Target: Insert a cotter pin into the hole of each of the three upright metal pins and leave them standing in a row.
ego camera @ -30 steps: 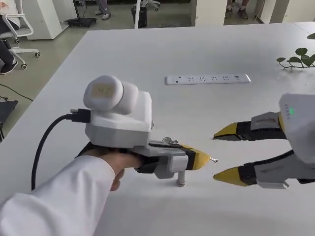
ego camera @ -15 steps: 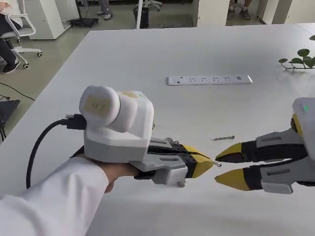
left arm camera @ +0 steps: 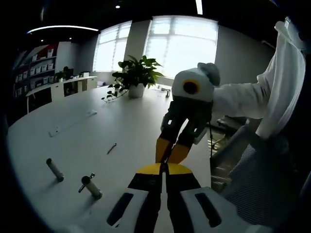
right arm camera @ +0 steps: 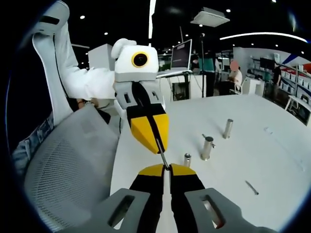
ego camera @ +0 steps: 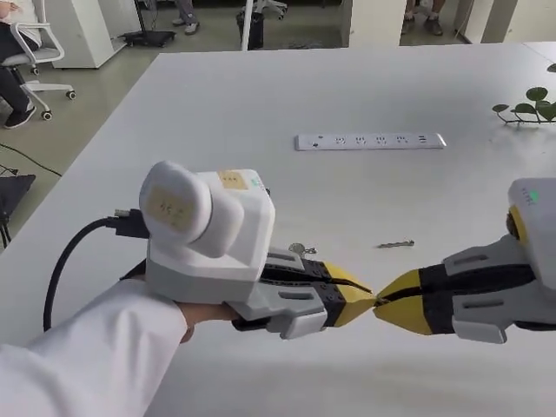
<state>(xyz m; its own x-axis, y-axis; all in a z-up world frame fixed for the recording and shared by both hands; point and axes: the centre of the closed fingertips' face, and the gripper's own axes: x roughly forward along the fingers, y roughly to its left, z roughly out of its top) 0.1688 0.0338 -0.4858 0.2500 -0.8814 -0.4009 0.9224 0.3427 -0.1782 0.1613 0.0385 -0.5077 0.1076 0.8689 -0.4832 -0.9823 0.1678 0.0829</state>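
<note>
My left gripper [ego camera: 368,299] and my right gripper [ego camera: 380,307] meet tip to tip above the table, both shut on one thin cotter pin [right arm camera: 163,157] that bridges their tips. In the right gripper view, three upright metal pins stand on the table beyond the jaws: a far pin [right arm camera: 227,128], a middle pin [right arm camera: 208,147] with a cotter pin through its top, and a short-looking near pin [right arm camera: 187,159]. The left gripper view has two of them [left arm camera: 54,170] [left arm camera: 91,186] at lower left. A loose cotter pin [ego camera: 395,245] lies on the table.
A white power strip [ego camera: 369,140] lies farther back on the white table [ego camera: 261,113]. Plant leaves [ego camera: 526,102] reach in at the right edge. Office chairs and cabinets stand past the far-left table edge.
The right gripper's jaws, wide open a second ago, have shut and moved left onto the pin sticking out of the left gripper's tips. The left gripper has lifted slightly.
</note>
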